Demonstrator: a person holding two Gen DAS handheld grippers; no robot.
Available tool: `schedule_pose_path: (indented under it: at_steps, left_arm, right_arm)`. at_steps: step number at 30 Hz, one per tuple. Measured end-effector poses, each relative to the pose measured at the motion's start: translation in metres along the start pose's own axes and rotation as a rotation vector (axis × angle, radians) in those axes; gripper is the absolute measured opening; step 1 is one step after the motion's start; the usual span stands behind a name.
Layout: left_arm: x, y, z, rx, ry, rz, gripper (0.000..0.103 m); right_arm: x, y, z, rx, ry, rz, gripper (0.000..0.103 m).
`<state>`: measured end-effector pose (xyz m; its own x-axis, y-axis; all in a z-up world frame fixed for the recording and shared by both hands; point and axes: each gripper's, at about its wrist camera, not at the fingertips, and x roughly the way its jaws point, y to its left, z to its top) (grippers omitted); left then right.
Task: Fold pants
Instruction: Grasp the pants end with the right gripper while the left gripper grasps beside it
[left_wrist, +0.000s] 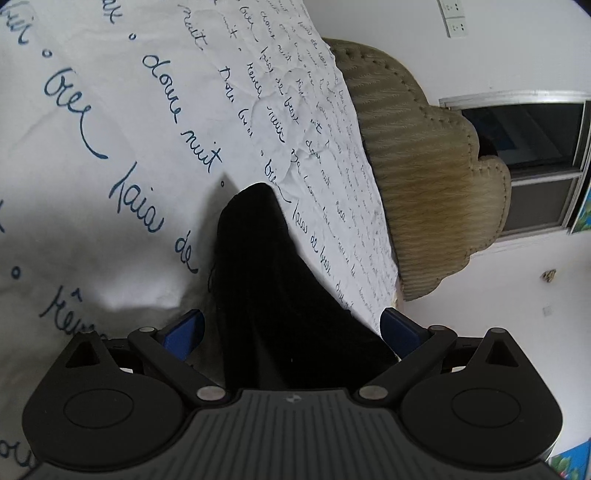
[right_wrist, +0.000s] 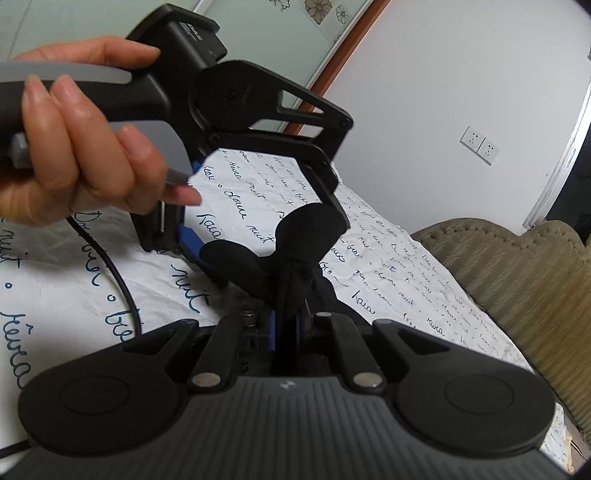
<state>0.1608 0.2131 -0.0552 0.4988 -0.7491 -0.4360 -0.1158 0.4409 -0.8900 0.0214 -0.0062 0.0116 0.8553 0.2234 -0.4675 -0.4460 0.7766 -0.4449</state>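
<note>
The black pants (left_wrist: 266, 258) hang bunched above a white sheet with blue handwriting (left_wrist: 92, 221). In the left wrist view my left gripper (left_wrist: 293, 332) stands open, its blue pads (left_wrist: 188, 332) wide apart with the dark cloth running between them. In the right wrist view my right gripper (right_wrist: 290, 321) is shut on a narrow gathered fold of the pants (right_wrist: 295, 280). Just beyond it the cloth spreads into two lobes between the fingers of the left gripper (right_wrist: 269, 236), which a person's hand (right_wrist: 81, 155) holds tilted. The rest of the pants is hidden.
A beige quilted headboard (left_wrist: 424, 177) borders the sheet's far edge. White walls carry sockets (right_wrist: 478, 146), and a dark window (left_wrist: 524, 136) is behind. A black cable (right_wrist: 118, 280) trails over the sheet (right_wrist: 369, 280) at the left.
</note>
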Motion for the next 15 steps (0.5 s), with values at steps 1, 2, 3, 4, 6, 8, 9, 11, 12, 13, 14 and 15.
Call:
schedule_pose_path:
  at_steps: [1,2,3,4,6,8,9,11,12,13,14,15]
  left_arm:
    - [0.001,0.001,0.002,-0.014,-0.003,-0.006,0.102]
    - [0.002,0.003,0.003,-0.034,-0.004,-0.017,0.102]
    - [0.003,0.004,0.004,-0.047,-0.001,-0.03,0.102]
    - [0.005,0.004,0.004,-0.054,0.004,-0.043,0.102]
    - [0.009,0.003,0.005,-0.054,0.017,-0.045,0.102]
    - [0.016,0.0,0.005,-0.037,0.044,-0.028,0.102]
    - [0.019,-0.002,0.006,-0.029,0.056,-0.025,0.102]
    - [0.029,-0.007,0.007,0.0,0.079,-0.038,0.102]
    - [0.033,-0.009,0.007,0.008,0.088,-0.04,0.102]
    - [0.037,-0.011,0.007,0.013,0.095,-0.04,0.102]
    - [0.041,-0.014,0.007,0.022,0.102,-0.042,0.102]
    - [0.045,-0.016,0.007,0.035,0.109,-0.042,0.101]
  right_arm:
    - [0.002,-0.002,0.001,0.002,-0.001,0.0,0.008]
    - [0.002,-0.005,0.001,0.012,-0.004,0.001,0.008]
    - [0.003,-0.007,0.001,0.02,-0.005,0.006,0.008]
    - [0.004,-0.01,0.0,0.015,-0.001,0.011,0.008]
    - [0.005,-0.01,-0.001,0.005,-0.002,0.008,0.008]
    - [0.005,-0.015,-0.001,0.044,-0.008,0.013,0.008]
    - [0.005,-0.018,-0.001,0.064,-0.014,0.009,0.008]
    - [0.004,-0.026,0.0,0.108,-0.031,-0.005,0.008]
    - [0.003,-0.031,0.0,0.139,-0.038,-0.011,0.008]
    - [0.003,-0.036,0.0,0.171,-0.042,-0.013,0.008]
    - [0.003,-0.042,0.0,0.211,-0.048,-0.009,0.008]
    - [0.003,-0.048,0.0,0.246,-0.052,-0.004,0.008]
